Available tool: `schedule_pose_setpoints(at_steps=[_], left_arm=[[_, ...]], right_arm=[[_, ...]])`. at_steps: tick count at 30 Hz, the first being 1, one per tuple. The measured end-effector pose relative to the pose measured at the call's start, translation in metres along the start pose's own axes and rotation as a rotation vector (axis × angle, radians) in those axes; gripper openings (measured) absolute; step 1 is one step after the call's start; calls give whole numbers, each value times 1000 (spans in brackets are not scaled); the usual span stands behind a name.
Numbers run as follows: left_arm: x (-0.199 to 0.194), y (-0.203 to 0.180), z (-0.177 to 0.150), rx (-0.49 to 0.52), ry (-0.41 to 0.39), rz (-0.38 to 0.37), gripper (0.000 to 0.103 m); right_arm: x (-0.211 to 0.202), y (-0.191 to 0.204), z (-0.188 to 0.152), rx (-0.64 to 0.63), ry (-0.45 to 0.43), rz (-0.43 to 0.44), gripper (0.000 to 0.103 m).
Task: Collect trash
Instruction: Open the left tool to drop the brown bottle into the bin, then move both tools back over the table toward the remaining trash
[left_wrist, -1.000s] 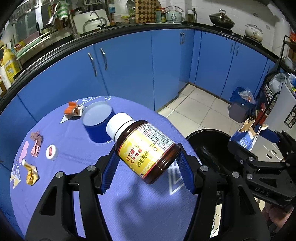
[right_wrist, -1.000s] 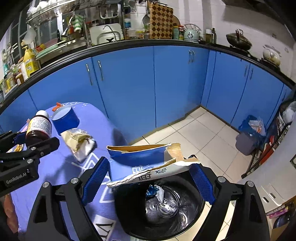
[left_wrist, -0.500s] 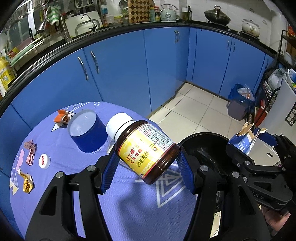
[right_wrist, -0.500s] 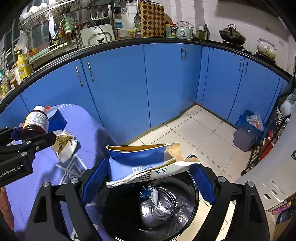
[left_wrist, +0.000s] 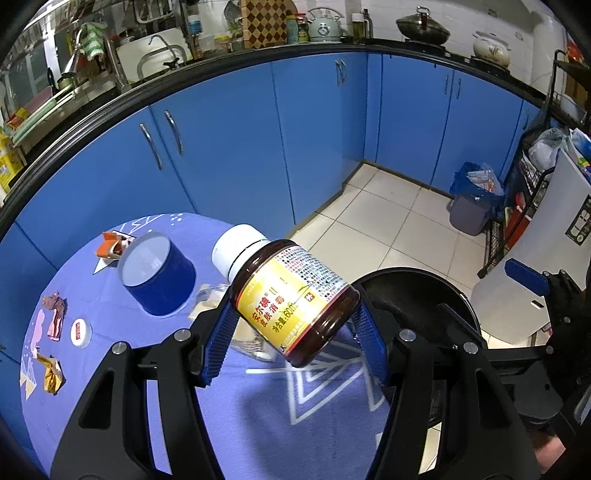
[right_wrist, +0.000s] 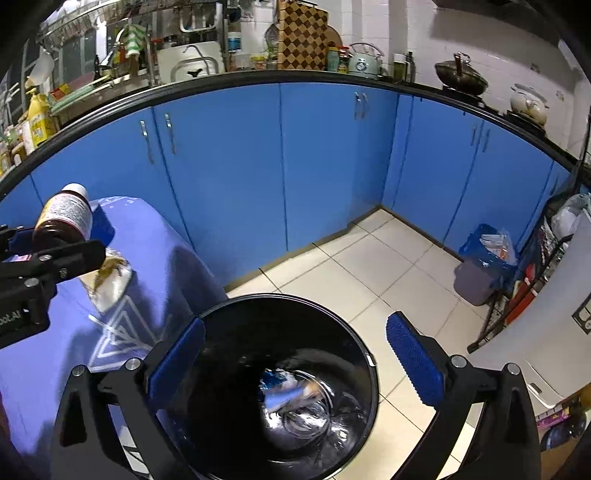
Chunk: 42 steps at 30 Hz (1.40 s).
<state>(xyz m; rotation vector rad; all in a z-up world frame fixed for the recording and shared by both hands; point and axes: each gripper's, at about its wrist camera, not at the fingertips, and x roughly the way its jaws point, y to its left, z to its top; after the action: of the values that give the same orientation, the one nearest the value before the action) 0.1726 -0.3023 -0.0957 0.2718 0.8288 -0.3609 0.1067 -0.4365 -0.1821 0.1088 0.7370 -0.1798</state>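
Observation:
My left gripper (left_wrist: 295, 339) is shut on a brown medicine bottle (left_wrist: 291, 295) with a white cap and a yellow label, held above the purple table near the black trash bin (left_wrist: 417, 284). The bottle also shows in the right wrist view (right_wrist: 66, 218). My right gripper (right_wrist: 295, 358) is open and empty, right above the bin (right_wrist: 354, 343). A blue and white carton (right_wrist: 291, 391) lies blurred inside the bin.
On the purple tablecloth (left_wrist: 258, 413) are a blue round tub (left_wrist: 157, 273), a crumpled clear wrapper (right_wrist: 109, 284), a white cap (left_wrist: 80, 333), and small paper scraps (left_wrist: 53, 317). Blue cabinets (right_wrist: 295, 166) ring the tiled floor. A small grey bin (right_wrist: 480, 273) stands at the right.
My right gripper has opened and let go of the blue carton, which has dropped into the black bin. My left gripper has moved towards the bin with the bottle.

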Motion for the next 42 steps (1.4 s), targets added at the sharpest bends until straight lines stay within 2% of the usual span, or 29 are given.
schedule_pose_setpoints(at_steps=[5, 9, 17, 19, 21, 23, 26, 35, 42], left_arm=[[3, -18, 5, 24, 7, -18, 61], [2, -32, 8, 46, -1, -35, 61], [8, -61, 18, 92, 1, -63, 62], [11, -63, 19, 92, 8, -58, 68], [10, -61, 19, 79, -2, -49, 98], [7, -59, 19, 66, -29, -37, 99], [7, -55, 20, 69, -27, -31, 99], [0, -19, 7, 19, -20, 1, 99], [-15, 39, -11, -71, -22, 73, 99]], right_arm=[[-2, -24, -6, 73, 8, -11, 96], [-2, -36, -12, 86, 24, -35, 96], [3, -48, -22, 118, 41, -13, 96], [6, -48, -23, 119, 48, -12, 96], [9, -50, -24, 130, 59, 4, 96], [10, -50, -25, 137, 62, 15, 96], [11, -47, -26, 128, 65, 16, 96], [8, -5, -16, 69, 59, 80, 96], [10, 65, -4, -55, 62, 140, 96]])
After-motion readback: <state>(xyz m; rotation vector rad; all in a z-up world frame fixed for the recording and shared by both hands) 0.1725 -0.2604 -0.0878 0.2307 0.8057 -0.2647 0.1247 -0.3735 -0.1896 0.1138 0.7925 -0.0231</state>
